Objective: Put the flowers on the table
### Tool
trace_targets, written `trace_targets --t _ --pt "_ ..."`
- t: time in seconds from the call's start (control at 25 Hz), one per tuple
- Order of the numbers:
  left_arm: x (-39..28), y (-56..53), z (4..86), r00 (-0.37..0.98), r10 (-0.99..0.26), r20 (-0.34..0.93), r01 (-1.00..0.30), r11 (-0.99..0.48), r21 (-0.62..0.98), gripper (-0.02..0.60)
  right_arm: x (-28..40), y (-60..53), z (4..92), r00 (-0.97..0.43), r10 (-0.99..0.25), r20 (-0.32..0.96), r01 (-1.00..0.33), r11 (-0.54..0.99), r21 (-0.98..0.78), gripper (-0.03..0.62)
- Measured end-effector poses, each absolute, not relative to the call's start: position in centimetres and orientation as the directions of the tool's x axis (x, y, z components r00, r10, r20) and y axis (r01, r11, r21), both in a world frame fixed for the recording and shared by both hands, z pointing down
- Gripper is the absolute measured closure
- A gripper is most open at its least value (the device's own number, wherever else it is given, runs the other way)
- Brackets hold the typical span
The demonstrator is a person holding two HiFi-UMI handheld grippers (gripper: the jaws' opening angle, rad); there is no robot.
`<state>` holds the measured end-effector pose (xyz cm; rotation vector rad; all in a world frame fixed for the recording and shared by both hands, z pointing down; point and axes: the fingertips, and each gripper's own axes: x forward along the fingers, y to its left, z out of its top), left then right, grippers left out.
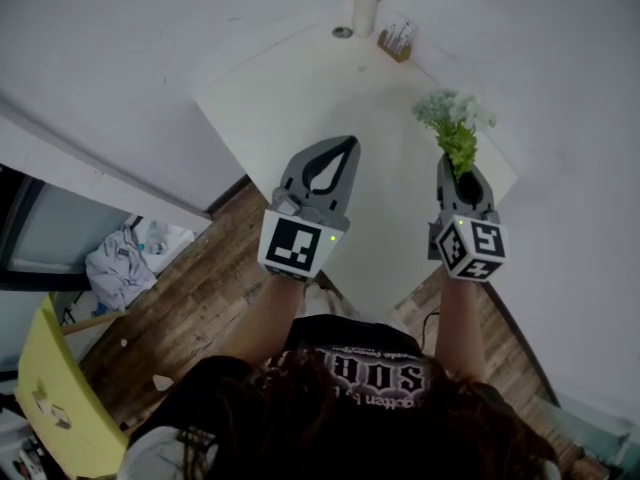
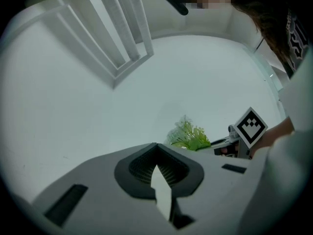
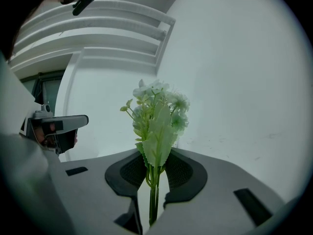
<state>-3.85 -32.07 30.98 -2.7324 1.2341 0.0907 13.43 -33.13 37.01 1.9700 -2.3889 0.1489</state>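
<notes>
A small bunch of white flowers with green leaves (image 1: 455,128) stands upright in my right gripper (image 1: 463,171), held above the right part of the white table (image 1: 300,98). In the right gripper view the jaws of the right gripper (image 3: 156,156) are shut on the green stems, and the flowers (image 3: 157,114) rise above them. My left gripper (image 1: 351,142) hovers over the middle of the table with its tips together and nothing between them. In the left gripper view the left gripper (image 2: 156,149) is shut, and the flowers (image 2: 189,136) show to its right.
A white cup (image 1: 366,8), a small round lid (image 1: 343,32) and a brown box of small items (image 1: 398,40) sit at the table's far corner. Below lie a wooden floor (image 1: 200,298), a heap of clothes (image 1: 120,266) and a yellow chair (image 1: 55,398).
</notes>
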Motion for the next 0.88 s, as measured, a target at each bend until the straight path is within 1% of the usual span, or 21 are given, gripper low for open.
trace_targets --t 0.2,0.36,0.6,0.88 --pt "-2.4 -32.5 31.9 0.714 -0.693 -0.098 -0.700 -0.706 -0.103 0.583 14.8 -32.4 38.4 -0.126 -0.985 0.120 -0.991 0.121 -0.048 0.505" --pt "-0.8 -32.6 32.2 0.739 -0.668 -0.090 -0.674 -0.732 -0.101 0.583 16.2 -32.4 39.8 -0.101 -0.983 0.153 -0.994 0.094 -0.050 0.505" --pt "0.9 -33.0 32.5 0.741 -0.667 -0.082 -0.671 -0.731 -0.121 0.583 18.1 -34.5 42.9 -0.113 -0.970 0.216 -0.993 0.103 -0.054 0.505" --pt "0.5 -34.3 33.3 0.712 -0.700 -0.058 -0.701 -0.705 -0.108 0.583 18.2 -37.9 47.8 -0.152 -0.937 0.313 -0.987 0.125 -0.104 0.505"
